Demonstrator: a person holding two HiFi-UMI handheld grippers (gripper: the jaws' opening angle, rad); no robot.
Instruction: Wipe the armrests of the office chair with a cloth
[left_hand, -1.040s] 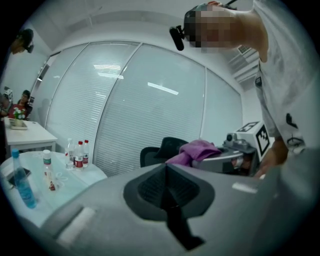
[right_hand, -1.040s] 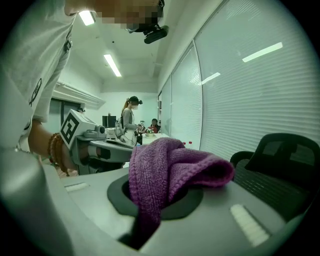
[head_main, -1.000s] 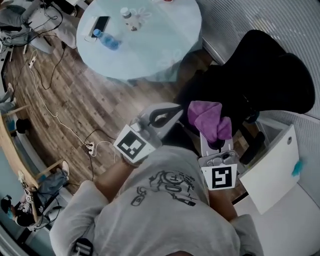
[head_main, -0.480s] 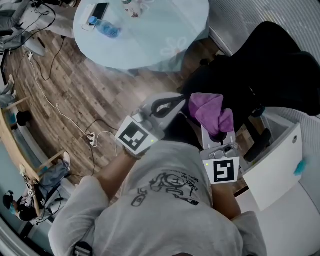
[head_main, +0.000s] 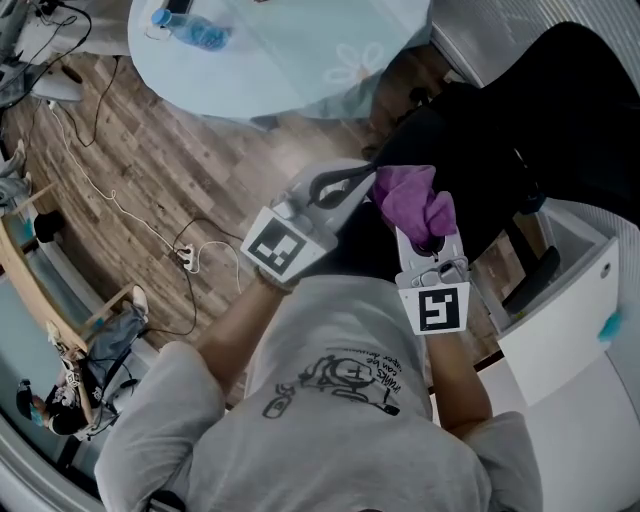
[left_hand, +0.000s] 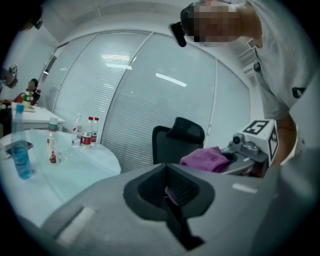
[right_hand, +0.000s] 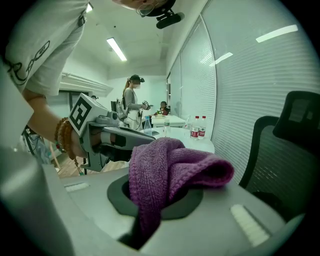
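Observation:
My right gripper is shut on a bunched purple cloth, which bulges out over its jaws. My left gripper is shut, and its tips sit right beside the cloth's left edge; I cannot tell if they touch. In the left gripper view the cloth lies just to the right, on the right gripper. The black office chair stands ahead and to the right of both grippers, also seen as a mesh back with headrest. A dark armrest shows at the right, by the chair's near side.
A round glass table with a blue bottle stands at the far left. A power strip and cables lie on the wood floor. A white cabinet is close on the right. Glass walls with blinds stand behind the chair.
Both grippers have moved a little up the head view toward the chair. The left gripper's tips have closed in on the cloth. The right gripper still holds the cloth.

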